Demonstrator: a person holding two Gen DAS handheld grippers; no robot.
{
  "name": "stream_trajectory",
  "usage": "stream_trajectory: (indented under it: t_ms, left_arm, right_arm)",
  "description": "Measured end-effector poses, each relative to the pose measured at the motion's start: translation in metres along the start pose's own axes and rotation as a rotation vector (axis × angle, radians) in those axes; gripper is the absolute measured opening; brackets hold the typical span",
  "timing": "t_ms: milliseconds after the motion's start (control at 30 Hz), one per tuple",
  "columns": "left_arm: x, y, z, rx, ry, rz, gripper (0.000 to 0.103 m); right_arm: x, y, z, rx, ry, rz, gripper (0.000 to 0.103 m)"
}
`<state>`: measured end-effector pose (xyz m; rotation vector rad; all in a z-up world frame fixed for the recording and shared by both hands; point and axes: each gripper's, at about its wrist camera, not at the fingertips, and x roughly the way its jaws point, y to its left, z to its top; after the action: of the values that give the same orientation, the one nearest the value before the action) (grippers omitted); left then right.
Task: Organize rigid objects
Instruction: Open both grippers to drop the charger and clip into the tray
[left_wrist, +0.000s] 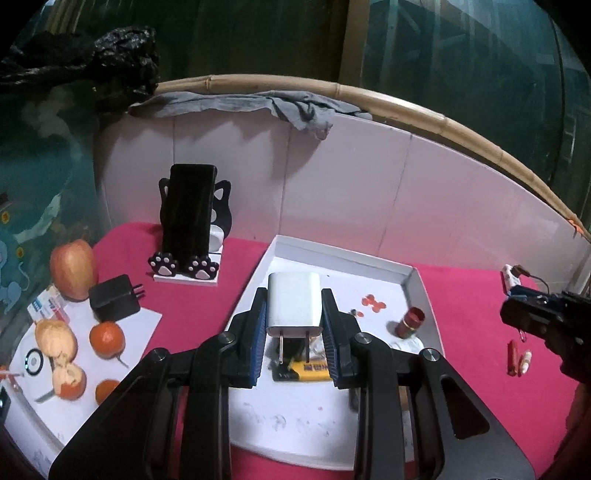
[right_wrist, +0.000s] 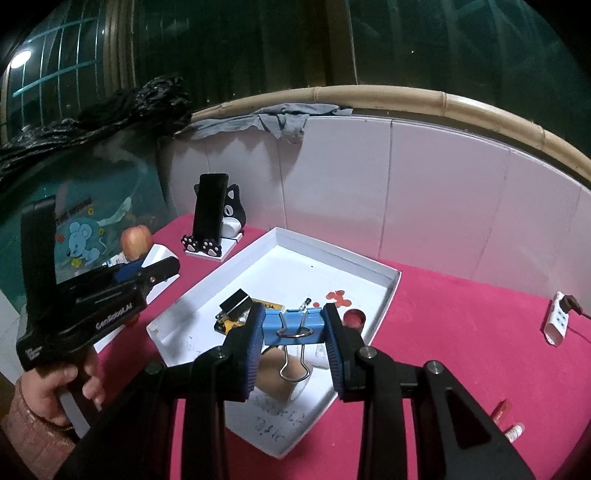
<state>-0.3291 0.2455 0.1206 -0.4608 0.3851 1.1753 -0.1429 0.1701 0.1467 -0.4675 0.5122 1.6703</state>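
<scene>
My left gripper (left_wrist: 294, 310) is shut on a white plug adapter (left_wrist: 293, 304), prongs pointing back at the camera, held above the white tray (left_wrist: 280, 245). My right gripper (right_wrist: 294, 325) is shut on a blue binder clip (right_wrist: 293, 324) whose wire handles hang down, over the same tray (right_wrist: 391, 280). In the tray lie a yellow-black pack (left_wrist: 304, 369), a black binder clip (right_wrist: 236, 301), a small red cap (right_wrist: 354, 318), and a brown roll (right_wrist: 275, 371) under the clip. The left tool, held by a hand (right_wrist: 51, 391), shows at the left of the right wrist view.
A black phone (left_wrist: 190, 206) leans in a cat-shaped stand at the back. On the left lie an apple (left_wrist: 74, 267), a black charger (left_wrist: 114, 297), oranges (left_wrist: 106, 339) and peels on white paper. A white power strip (right_wrist: 557, 321) and small tubes (left_wrist: 519, 356) lie on the pink cloth at right. White panels wall the back.
</scene>
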Motion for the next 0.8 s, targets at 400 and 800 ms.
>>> stream_trajectory:
  t_ms: [400, 800]
  left_arm:
    - [0.051, -0.011, 0.009, 0.043, 0.074, 0.043, 0.026]
    - [0.098, -0.031, -0.006, 0.099, 0.168, 0.066, 0.027]
  right_arm:
    - [0.049, -0.002, 0.006, 0.044, 0.05, -0.009, 0.031]
    - [0.108, -0.005, -0.013, 0.076, 0.119, -0.031, 0.031]
